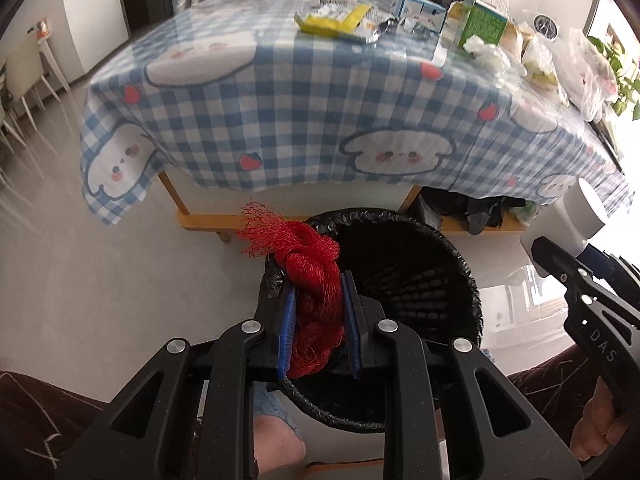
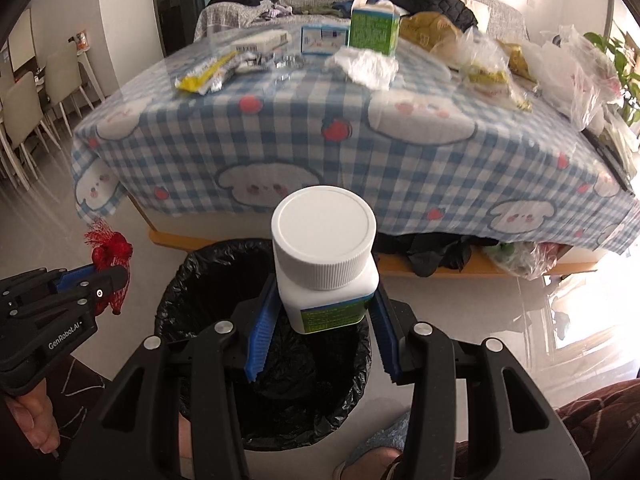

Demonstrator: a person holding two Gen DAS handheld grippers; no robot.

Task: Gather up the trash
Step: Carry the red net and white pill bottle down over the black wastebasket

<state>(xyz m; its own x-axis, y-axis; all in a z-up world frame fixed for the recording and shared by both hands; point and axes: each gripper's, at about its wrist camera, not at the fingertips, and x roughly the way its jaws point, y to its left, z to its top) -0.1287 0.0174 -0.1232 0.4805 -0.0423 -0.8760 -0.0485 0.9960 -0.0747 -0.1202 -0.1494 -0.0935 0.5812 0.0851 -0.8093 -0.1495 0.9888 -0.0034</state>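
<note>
My left gripper (image 1: 319,280) is shut on a bunched red mesh bag (image 1: 316,276) and holds it over the left rim of a black-lined trash bin (image 1: 420,264). My right gripper (image 2: 326,300) is shut on a white pill bottle (image 2: 325,256) with a white cap and green label, held above the same bin (image 2: 200,280). In the right wrist view the left gripper (image 2: 108,276) with the red mesh bag (image 2: 110,256) is at the left. In the left wrist view the right gripper's body (image 1: 588,304) shows at the right edge.
A table with a blue checked cloth (image 1: 320,112) stands behind the bin. On it lie yellow wrappers (image 1: 332,20), small boxes (image 1: 420,10), a green carton (image 2: 374,26), crumpled tissue (image 2: 366,66) and plastic bags (image 2: 560,72). Chairs (image 2: 36,104) stand at the left, a sofa behind.
</note>
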